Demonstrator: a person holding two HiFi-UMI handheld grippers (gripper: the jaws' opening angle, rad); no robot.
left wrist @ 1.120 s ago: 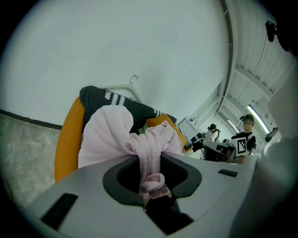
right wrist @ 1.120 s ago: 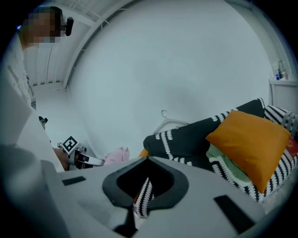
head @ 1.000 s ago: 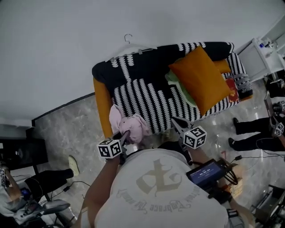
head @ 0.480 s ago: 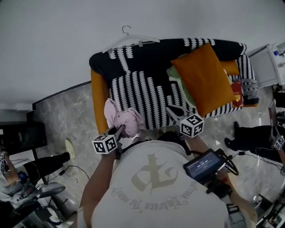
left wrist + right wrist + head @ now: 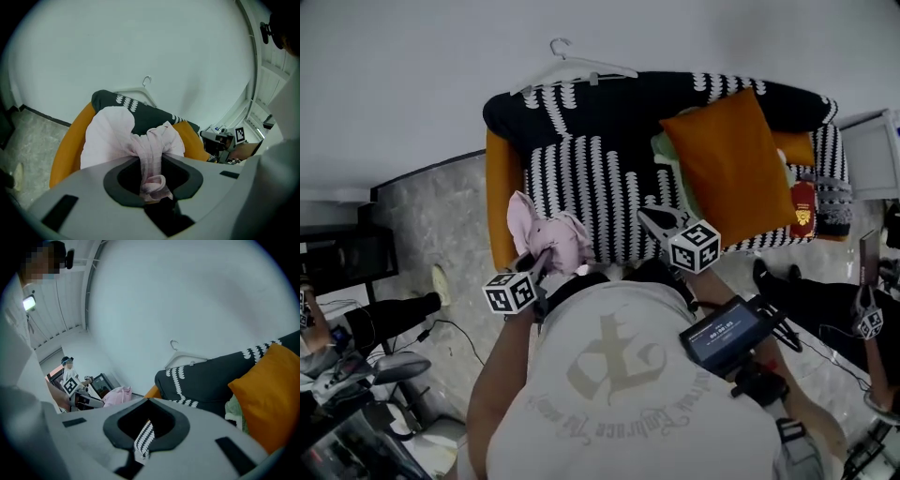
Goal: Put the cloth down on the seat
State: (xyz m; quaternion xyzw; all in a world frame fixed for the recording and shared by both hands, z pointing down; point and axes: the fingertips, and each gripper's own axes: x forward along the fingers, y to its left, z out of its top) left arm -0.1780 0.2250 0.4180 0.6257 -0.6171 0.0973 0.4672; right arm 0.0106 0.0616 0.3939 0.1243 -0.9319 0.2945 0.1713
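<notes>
A crumpled pink cloth hangs bunched from my left gripper, whose jaws are shut on a twisted fold of it. It sits over the front left corner of the sofa, beside the orange armrest. The seat has a black cover with white patterned stripes. In the left gripper view the pink cloth hides much of the sofa. My right gripper hovers over the seat's front edge, fingertips together with nothing in them. The pink cloth shows small at its left.
A large orange cushion lies on the seat's right half over a green cloth. A white hanger rests on the backrest. A red item sits at the sofa's right end. People's legs and cables cross the marble floor.
Both grippers have come closer to the sofa. The pink cloth, still held by the left gripper, now overlaps the seat's front left corner instead of hanging in front of it.
</notes>
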